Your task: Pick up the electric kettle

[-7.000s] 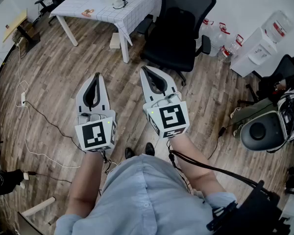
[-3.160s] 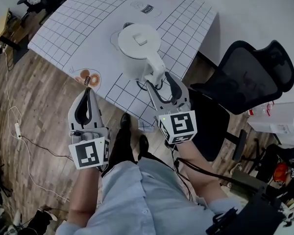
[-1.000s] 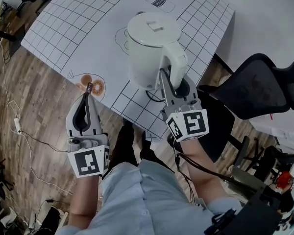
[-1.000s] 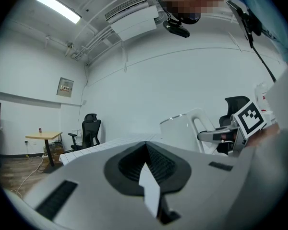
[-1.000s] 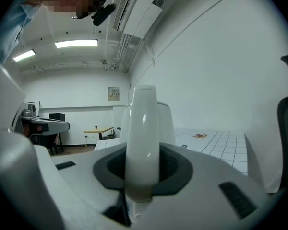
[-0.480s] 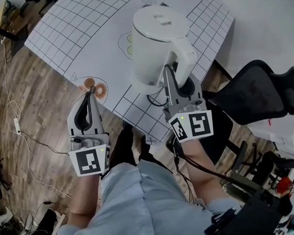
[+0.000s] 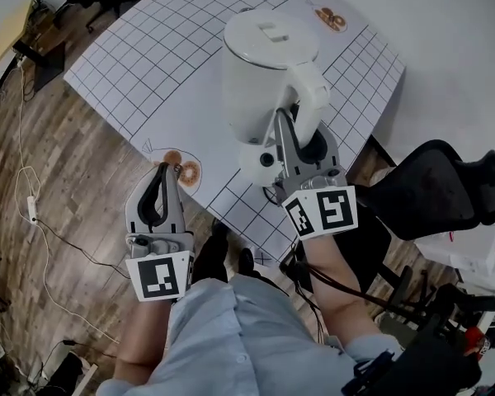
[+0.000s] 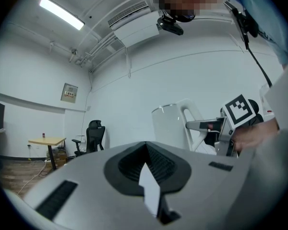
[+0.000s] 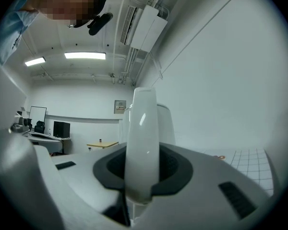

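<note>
1. We start at the right claw (image 7: pixel 299 134): it is clamped on the handle (image 7: pixel 311 97) of the kettle (image 7: pixel 264 64). In the right gripper view the white handle stands upright between the two dark pads, and both press on it.
2. The kettle's white body sits straight ahead of that claw, with the lid (image 7: pixel 271 33) closed on top. Its lower rim, with a dark round spot (image 7: pixel 266 159), lies just left of the jaws and is turned towards us.
3. From above, the kettle looks raised off the desk (image 7: pixel 165 48), hanging from the right claw alone. We cannot see the gap beneath it.
4. Over to the left claw (image 7: pixel 162 172): its jaws are together with nothing between them. In the left gripper view the tips meet, and only a thin sliver of light shows lower down.
5. The left claw sits to the left of the right one and nearer to us, well apart from the kettle.
6. Just ahead of the left claw's tips, a printed doughnut picture (image 7: pixel 186 172) lies near the edge of the desk's grid sheet.
7. Through the left claw's camera, the kettle stands ahead and to the right. The right claw's marker cube (image 8: pixel 240 110) shows further right, on the handle's side.
8. Right of the right claw we see a black office chair (image 7: pixel 445 188). Left of the left claw there is wooden floor (image 7: pixel 58 163).
</note>
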Tool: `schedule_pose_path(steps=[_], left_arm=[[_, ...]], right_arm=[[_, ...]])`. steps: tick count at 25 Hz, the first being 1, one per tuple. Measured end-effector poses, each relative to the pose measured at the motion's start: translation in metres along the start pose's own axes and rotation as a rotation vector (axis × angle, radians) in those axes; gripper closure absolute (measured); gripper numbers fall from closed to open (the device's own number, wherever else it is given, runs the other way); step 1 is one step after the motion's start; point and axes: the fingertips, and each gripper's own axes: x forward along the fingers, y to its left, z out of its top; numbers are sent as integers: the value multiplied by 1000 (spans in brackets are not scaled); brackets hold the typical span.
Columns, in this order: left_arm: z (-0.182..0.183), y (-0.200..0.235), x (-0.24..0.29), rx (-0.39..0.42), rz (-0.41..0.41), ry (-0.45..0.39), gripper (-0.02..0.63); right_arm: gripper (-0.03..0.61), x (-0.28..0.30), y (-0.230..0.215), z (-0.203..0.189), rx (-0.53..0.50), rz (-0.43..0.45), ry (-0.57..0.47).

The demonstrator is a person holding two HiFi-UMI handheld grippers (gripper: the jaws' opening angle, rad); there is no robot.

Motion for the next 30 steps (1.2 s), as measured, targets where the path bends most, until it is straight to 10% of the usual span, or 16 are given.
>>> schedule_pose_path(steps=[30], left_arm=[[-53,108,42,-20,147,175,615]], right_arm=[[497,135,39,-109,42,98,57]])
